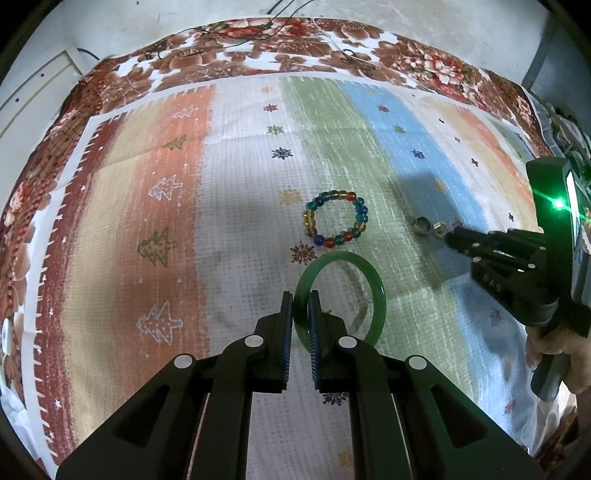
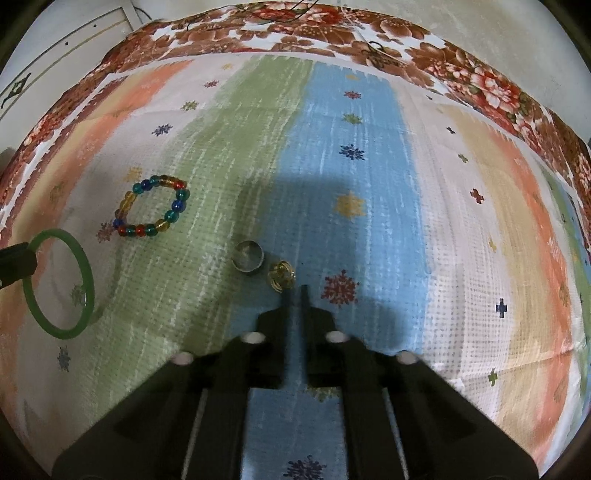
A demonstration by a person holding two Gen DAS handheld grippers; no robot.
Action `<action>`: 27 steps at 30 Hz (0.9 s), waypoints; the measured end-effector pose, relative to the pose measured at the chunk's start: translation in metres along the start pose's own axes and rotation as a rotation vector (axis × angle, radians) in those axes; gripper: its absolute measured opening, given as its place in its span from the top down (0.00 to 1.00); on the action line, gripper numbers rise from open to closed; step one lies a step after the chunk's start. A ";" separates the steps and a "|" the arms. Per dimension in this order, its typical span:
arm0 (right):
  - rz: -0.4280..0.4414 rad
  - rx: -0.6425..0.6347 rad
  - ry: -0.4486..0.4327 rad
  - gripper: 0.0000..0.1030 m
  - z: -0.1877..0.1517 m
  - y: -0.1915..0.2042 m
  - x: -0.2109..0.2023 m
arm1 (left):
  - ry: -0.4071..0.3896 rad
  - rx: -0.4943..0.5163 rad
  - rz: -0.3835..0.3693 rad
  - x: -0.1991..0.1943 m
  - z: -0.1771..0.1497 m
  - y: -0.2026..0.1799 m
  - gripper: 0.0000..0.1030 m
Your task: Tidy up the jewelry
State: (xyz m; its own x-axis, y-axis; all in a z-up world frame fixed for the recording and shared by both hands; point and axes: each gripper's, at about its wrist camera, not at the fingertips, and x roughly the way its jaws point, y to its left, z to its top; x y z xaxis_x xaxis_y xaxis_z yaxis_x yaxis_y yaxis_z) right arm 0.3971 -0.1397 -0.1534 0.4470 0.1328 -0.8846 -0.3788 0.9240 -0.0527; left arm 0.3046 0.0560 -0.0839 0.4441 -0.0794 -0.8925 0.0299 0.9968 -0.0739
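The left tongs are pinching the green bangle. The two blue pads sit close together, one on each side of the bangle's rim. The bangle stands tilted up, with its far side over the striped cloth.

The right tongs are a little bit apart, with a thin gap between the two tips. Nothing is between them. The tips rest just beside the gold ring, which lies in front of them and a bit to the left. A hand holds the right tool from below.

The gold ring is small, shiny and see-through yellow. Right next to it is a silver ring, wider and grey, and the two rings look like they touch. The bead bracelet lies flat farther left, a loop of blue, green, yellow and red beads. It sits near the bangle but does not touch it.

The striped cloth has bands of orange, white, green and blue with little stars and trees. It lies on a flowery cover. There is lots of bare cloth behind the jewelry and on the right side. The far edge of the cover meets a pale wall.
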 end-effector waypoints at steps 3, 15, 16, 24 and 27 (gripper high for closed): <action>-0.007 -0.015 0.002 0.56 0.001 0.002 0.004 | 0.005 0.007 0.000 0.002 -0.001 0.000 0.92; 0.017 -0.032 -0.015 0.54 0.008 0.008 0.012 | 0.015 0.010 0.001 0.008 -0.002 0.003 0.92; 0.018 -0.030 -0.015 0.55 0.008 0.007 0.012 | 0.016 0.012 0.002 0.009 -0.002 0.003 0.92; 0.028 -0.035 -0.009 0.70 0.007 0.008 0.012 | 0.017 0.014 0.002 0.009 -0.002 0.003 0.92; 0.031 -0.039 -0.006 0.80 0.006 0.009 0.012 | 0.017 0.013 0.003 0.010 -0.002 0.004 0.92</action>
State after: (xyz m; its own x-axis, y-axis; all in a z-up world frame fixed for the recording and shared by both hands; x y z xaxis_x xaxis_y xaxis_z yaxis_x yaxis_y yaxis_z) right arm 0.4043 -0.1276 -0.1615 0.4392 0.1628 -0.8835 -0.4235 0.9048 -0.0438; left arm 0.3071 0.0592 -0.0940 0.4288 -0.0769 -0.9001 0.0401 0.9970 -0.0660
